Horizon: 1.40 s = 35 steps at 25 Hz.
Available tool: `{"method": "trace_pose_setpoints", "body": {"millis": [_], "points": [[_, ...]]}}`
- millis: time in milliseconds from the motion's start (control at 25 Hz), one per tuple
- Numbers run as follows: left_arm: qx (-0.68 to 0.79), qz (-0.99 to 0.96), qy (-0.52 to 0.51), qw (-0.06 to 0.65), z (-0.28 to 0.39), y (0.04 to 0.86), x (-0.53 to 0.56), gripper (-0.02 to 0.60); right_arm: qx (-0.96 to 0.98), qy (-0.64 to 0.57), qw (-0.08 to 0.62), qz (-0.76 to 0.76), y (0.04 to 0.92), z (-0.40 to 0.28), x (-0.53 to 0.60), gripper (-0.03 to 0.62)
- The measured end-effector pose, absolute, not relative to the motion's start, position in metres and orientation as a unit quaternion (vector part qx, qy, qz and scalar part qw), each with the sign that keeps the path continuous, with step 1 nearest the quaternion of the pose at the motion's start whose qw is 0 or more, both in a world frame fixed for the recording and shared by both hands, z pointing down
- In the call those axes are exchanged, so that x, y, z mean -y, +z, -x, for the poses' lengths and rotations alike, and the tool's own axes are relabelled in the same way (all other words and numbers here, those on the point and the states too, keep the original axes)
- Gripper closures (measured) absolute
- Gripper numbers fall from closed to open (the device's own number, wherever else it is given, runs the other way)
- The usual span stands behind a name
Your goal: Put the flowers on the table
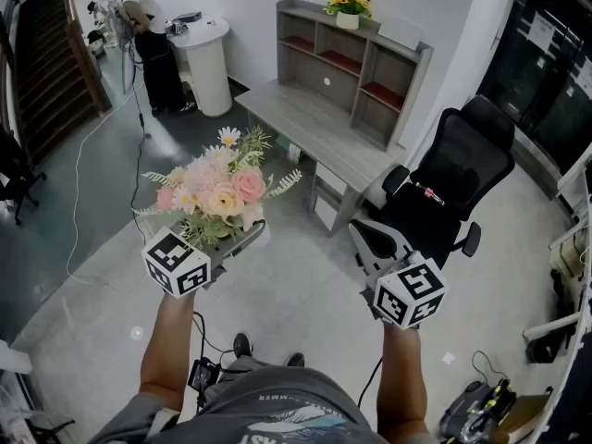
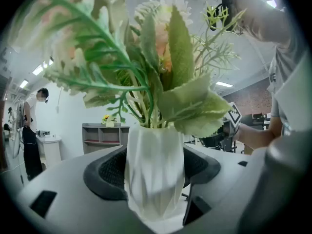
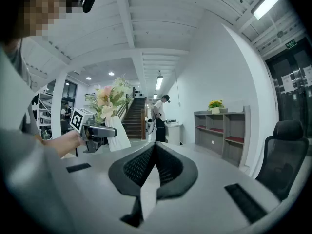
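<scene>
**Left gripper**: the jaws are clamped on a white faceted vase, with a dark ribbed pad pressing on each flank. The grip sits low on the body and the gripper points level. This keeps the vase upright and the top-heavy bunch above the hold rather than leaning out of it.

**Flowers:** a bunch of pink, peach and white flowers with pale green fern-like leaves stands in the vase. It is carried in the air over the grey tiled floor, short of the grey wooden desk with its shelf unit and well apart from it. Placement is judged not yet done.

**Right gripper**: the jaws are closed together with nothing between them. It is held level beside the load, apparently in reserve.

**Materials:**
- The vase is matt and angular and narrows toward the foot. The ribbed pads should hold the flat facets well. Whether it is plastic or ceramic cannot be told.
- The leaves look stiff and waxy, so they are probably artificial.
- The desk top is flat and bare near its front edge, which makes it a suitable landing place.
- A black mesh office chair stands at the desk's right end and would obstruct an approach from that side.
</scene>
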State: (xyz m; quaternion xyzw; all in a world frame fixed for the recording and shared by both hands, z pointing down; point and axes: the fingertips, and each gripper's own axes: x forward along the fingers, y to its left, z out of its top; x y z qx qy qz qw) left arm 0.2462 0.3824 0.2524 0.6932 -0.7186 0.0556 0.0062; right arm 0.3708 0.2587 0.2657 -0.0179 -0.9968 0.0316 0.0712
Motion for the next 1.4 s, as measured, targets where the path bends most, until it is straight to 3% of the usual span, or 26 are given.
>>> {"method": "trace_pose_setpoints", "body": {"millis": [680, 1400], "points": [[0.735, -0.676, 0.061, 0.005, -0.234, 0.251, -0.38, 0.235, 0.997, 0.037, 0.058, 0.027, 0.269, -0.362, -0.242, 0.568], [0.698, -0.714, 0.04, 0.02, -0.109, 0.265, -0.315, 0.235, 0.992, 0.079, 0.08, -0.057, 0.295, -0.279, -0.182, 0.565]]}}
